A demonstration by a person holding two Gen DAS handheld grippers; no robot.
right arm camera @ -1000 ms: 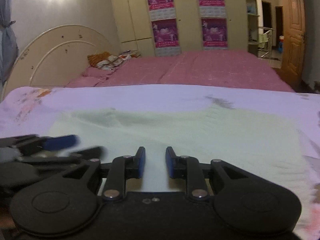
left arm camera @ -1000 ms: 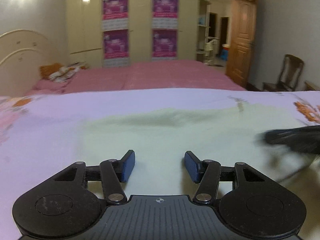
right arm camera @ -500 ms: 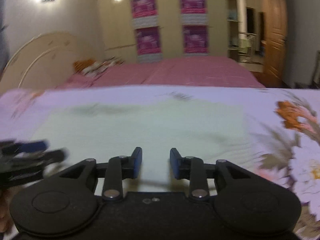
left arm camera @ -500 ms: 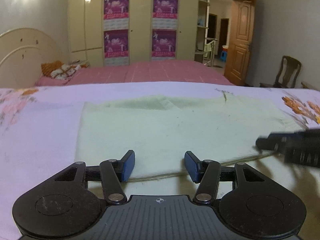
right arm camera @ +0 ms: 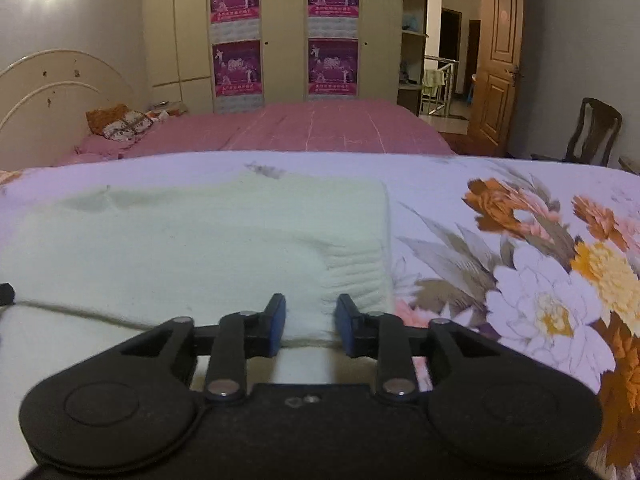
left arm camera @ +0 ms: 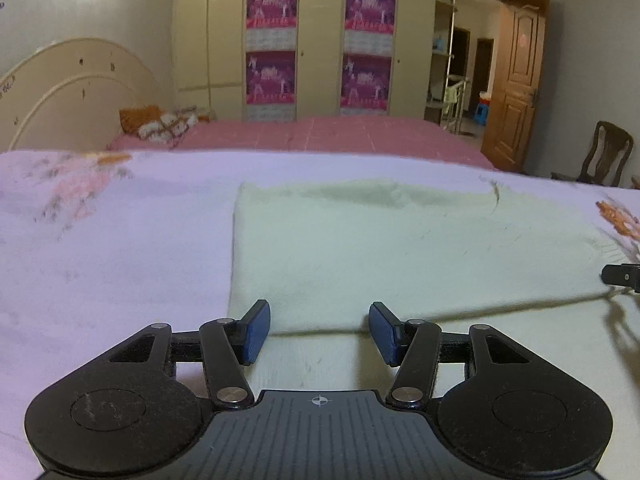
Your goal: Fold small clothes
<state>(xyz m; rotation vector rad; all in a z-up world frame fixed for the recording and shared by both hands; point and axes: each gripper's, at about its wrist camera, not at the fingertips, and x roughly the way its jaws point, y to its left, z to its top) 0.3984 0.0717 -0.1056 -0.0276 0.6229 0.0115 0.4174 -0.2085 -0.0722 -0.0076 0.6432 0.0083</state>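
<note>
A cream knit garment (left arm camera: pixel 400 248) lies flat on the floral bedsheet, with a folded layer whose near edge runs across in front of both grippers. My left gripper (left arm camera: pixel 319 332) is open and empty, just above the near left corner of that folded layer. My right gripper (right arm camera: pixel 310 324) is open and empty, over the garment (right arm camera: pixel 200 240) at its near right corner, beside the ribbed hem. The tip of the right gripper shows at the right edge of the left wrist view (left arm camera: pixel 624 278).
The floral sheet (right arm camera: pixel 540 280) extends to the right and its pale lilac part (left arm camera: pixel 100 260) to the left of the garment. A pink bed (left arm camera: pixel 340 136) lies beyond, with wardrobes behind, a wooden door and a chair (right arm camera: pixel 592 132) at the right.
Both grippers have drawn back toward me and spread apart, the left going left and the right going right. The garment's folded edge now shows in front of them. Both stay open.
</note>
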